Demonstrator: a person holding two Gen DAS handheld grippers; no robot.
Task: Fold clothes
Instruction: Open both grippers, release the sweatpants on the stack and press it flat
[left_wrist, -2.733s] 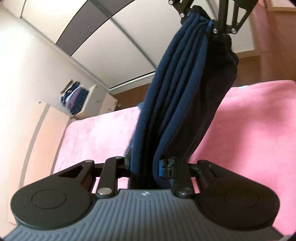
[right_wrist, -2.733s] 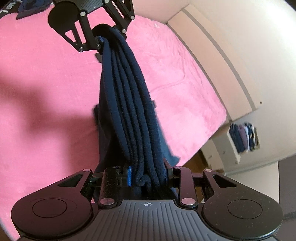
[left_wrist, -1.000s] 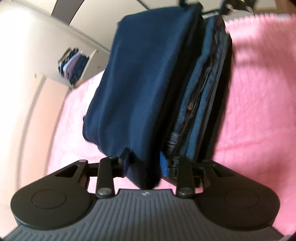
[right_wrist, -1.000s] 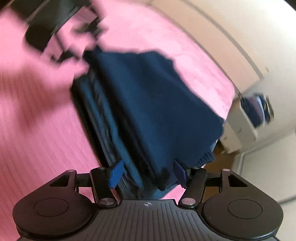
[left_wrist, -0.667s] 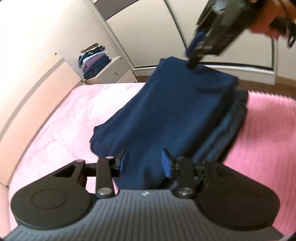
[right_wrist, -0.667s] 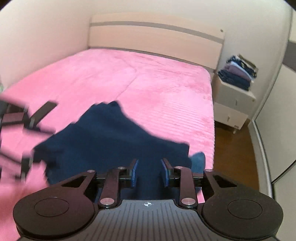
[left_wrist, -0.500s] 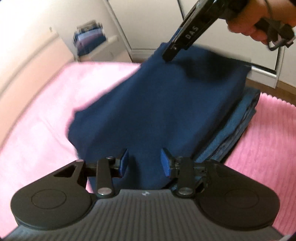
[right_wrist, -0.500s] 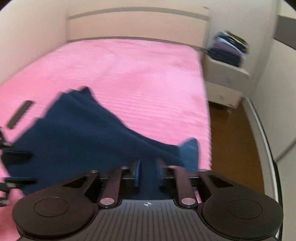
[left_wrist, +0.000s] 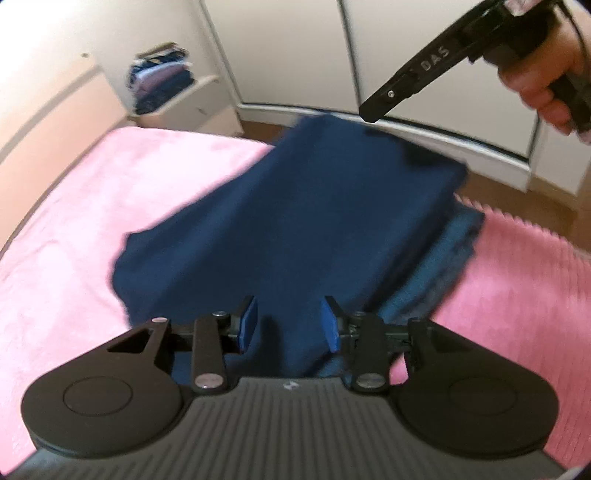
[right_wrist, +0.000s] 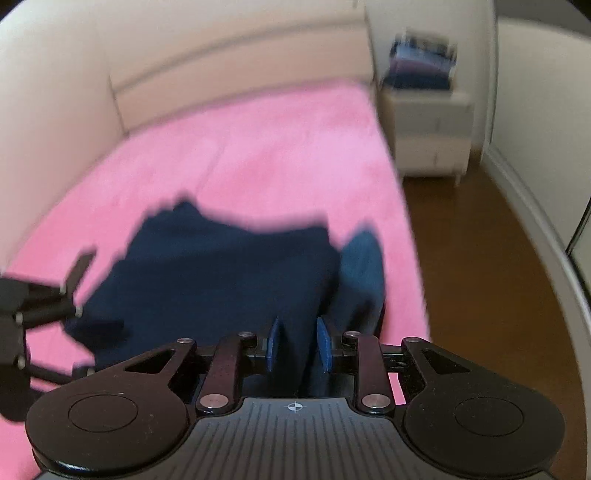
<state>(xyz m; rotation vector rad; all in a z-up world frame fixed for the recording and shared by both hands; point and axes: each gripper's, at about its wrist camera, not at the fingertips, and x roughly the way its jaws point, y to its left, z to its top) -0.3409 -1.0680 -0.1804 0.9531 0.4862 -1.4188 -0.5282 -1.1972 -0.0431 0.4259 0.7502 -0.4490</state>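
Observation:
A navy garment (left_wrist: 295, 214) lies folded flat on the pink bed (left_wrist: 92, 192), on top of folded blue jeans (left_wrist: 443, 254) that stick out along its right side. My left gripper (left_wrist: 289, 325) is open at the garment's near edge, its blue pads apart over the cloth. A hand holds my right gripper (left_wrist: 371, 110) clear above the far edge. In the right wrist view, the right gripper (right_wrist: 298, 349) shows its pads a little apart, with the navy garment (right_wrist: 221, 269) and the jeans (right_wrist: 364, 266) below. This view is blurred.
A white nightstand (left_wrist: 184, 107) beside the bed carries a stack of folded clothes (left_wrist: 159, 81). White wardrobe doors (left_wrist: 295, 48) stand behind, with wooden floor (right_wrist: 480, 277) along the bed's side. The headboard (right_wrist: 240, 74) runs along the far wall.
Both grippers carried the hanging navy garment down onto the jeans and let go. Since then the right gripper has risen off the far edge, and the left stays open at the near edge.

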